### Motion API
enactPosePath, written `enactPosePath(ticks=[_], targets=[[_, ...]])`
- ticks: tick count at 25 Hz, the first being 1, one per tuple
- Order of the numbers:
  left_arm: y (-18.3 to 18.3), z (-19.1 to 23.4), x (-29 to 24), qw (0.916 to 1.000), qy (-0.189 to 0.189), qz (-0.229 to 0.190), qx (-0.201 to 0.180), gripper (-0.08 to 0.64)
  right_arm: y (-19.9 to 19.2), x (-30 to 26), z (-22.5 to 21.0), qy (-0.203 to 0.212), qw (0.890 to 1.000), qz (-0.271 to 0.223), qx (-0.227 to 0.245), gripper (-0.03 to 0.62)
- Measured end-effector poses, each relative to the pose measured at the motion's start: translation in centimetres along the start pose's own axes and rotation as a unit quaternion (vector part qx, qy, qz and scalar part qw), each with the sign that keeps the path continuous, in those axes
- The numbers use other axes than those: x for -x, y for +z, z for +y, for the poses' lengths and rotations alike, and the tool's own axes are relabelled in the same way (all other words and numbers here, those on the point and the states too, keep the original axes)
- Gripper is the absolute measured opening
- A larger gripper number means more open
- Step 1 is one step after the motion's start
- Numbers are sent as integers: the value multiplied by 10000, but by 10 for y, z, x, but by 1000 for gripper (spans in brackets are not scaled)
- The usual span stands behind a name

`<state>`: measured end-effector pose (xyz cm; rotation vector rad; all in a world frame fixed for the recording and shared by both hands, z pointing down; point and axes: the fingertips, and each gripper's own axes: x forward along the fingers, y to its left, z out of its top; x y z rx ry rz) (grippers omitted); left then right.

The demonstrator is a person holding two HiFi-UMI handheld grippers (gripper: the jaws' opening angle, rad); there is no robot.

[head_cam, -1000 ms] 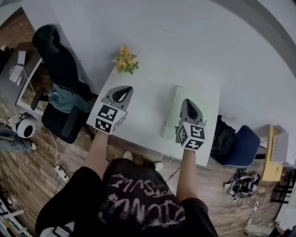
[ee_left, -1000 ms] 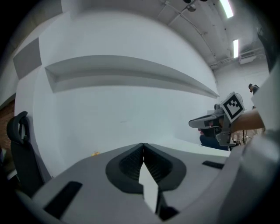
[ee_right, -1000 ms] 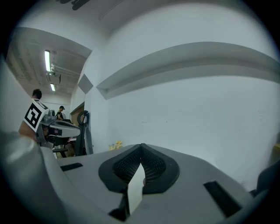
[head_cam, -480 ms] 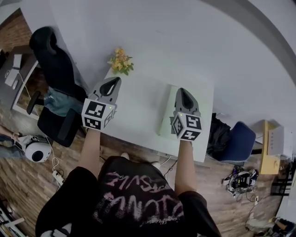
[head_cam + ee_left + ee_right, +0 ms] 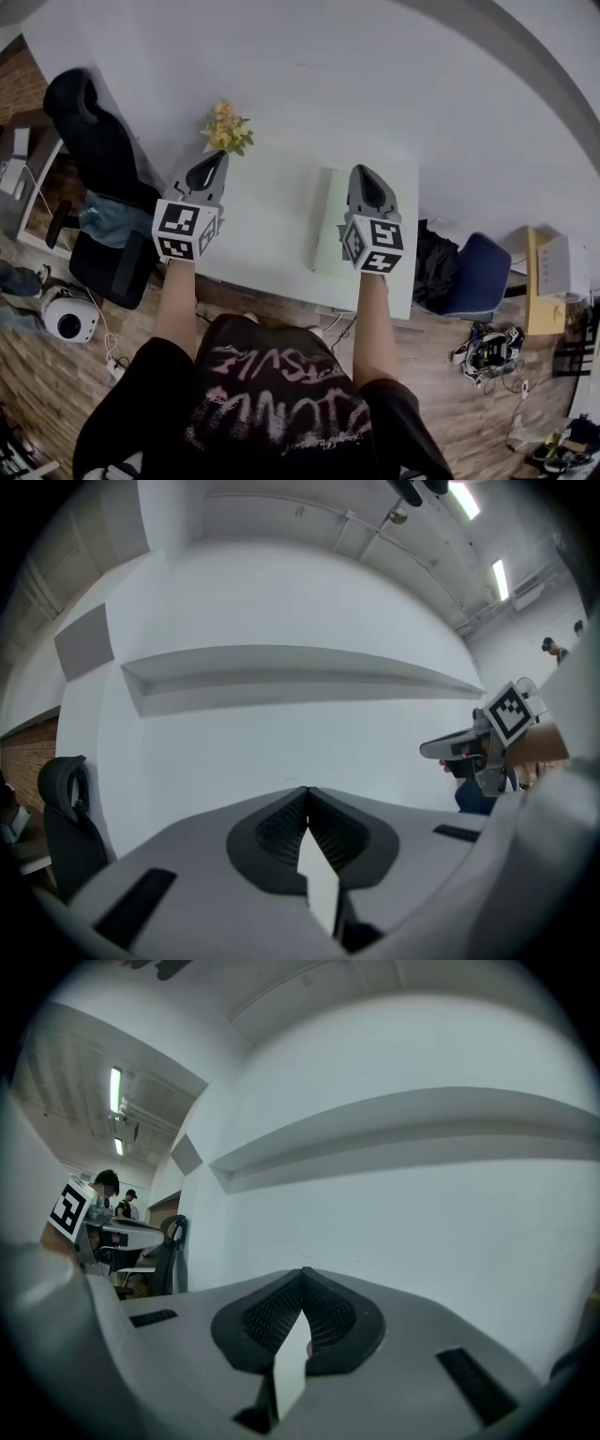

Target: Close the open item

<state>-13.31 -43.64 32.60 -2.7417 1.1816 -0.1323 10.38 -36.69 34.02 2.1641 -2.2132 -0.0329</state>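
Pale flat item (image 5: pixel 328 234), probably a thin book or folder, lies on the white surface (image 5: pixel 272 220) well right of the yellow flowers (image 5: pixel 223 129); too small to see how it opens. Left gripper (image 5: pixel 218 157) hangs just beside the flowers and right gripper (image 5: pixel 364 171) well right of them, above the item, both with fingers pressed together on nothing. Judged light, bendy and slick-faced, so best taken at the free cover edge and folded over gently.

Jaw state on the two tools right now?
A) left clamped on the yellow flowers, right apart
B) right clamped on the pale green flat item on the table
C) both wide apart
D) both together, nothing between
D: in each gripper view, the jaws of the left tool and of the right tool meet at the tip, with only the white wall beyond them and nothing held.
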Motion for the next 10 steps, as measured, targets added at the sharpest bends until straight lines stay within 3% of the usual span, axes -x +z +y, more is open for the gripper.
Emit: enactPosePath(ticks=[10], targets=[[4,5,-3,10000,-4,-85,13,3,8,-3,0,-37,10000,-59,66,6]])
